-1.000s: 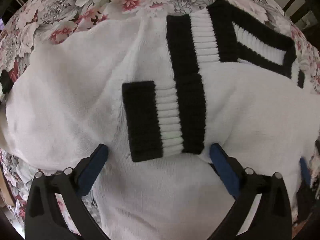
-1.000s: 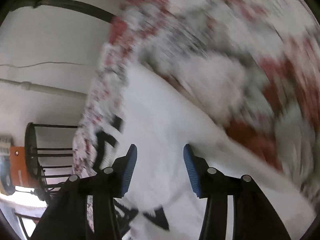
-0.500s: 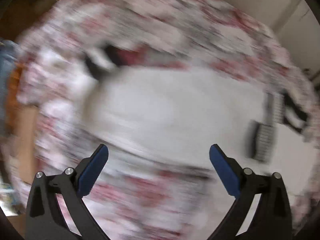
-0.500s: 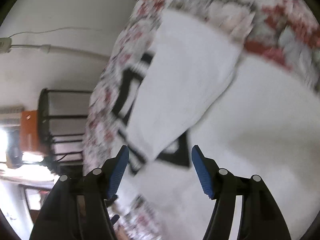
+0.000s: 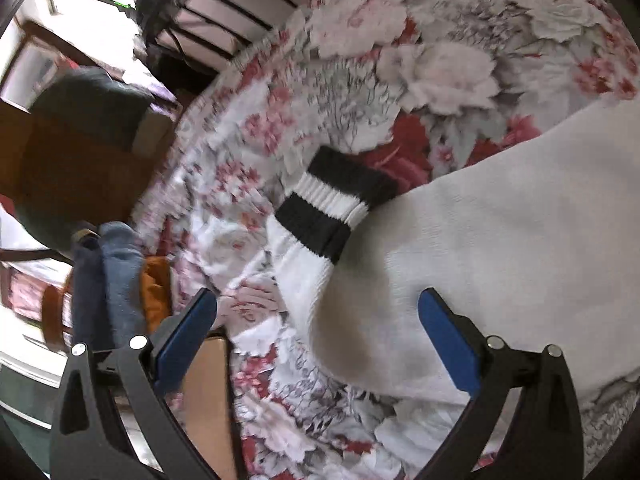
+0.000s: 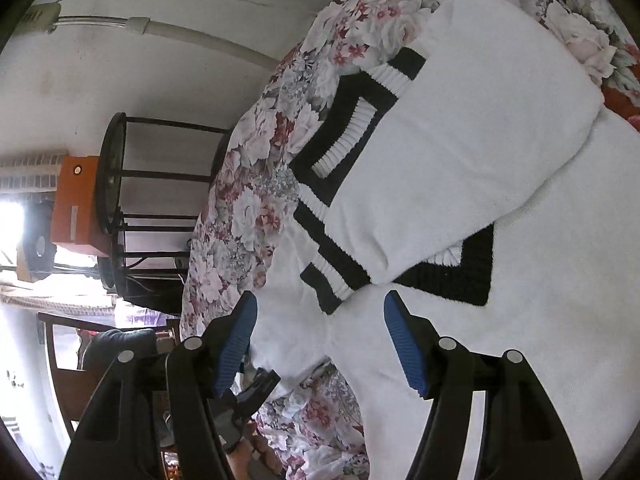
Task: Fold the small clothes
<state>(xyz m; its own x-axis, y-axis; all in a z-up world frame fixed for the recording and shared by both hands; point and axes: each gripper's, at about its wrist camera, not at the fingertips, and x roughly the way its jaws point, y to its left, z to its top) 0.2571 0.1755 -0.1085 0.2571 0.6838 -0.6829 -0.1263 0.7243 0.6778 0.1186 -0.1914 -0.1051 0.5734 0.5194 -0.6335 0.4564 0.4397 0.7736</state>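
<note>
- One white sweater (image 6: pixel 500 128) with black-and-white ribbed trim
- One floral bedspread (image 5: pixel 420 60)
- Two grippers: left (image 5: pixel 316 336), right (image 6: pixel 320 344)
- One orange box (image 6: pixel 74 204), far left

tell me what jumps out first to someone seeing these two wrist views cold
The white sweater with bold black-and-white ribbed trim dominates, spread on the floral bedspread. In the left wrist view one striped cuff lies out on the flowers, ahead of the open left gripper. In the right wrist view a sleeve is folded across the body, its black-banded end just ahead of the open right gripper.
</note>
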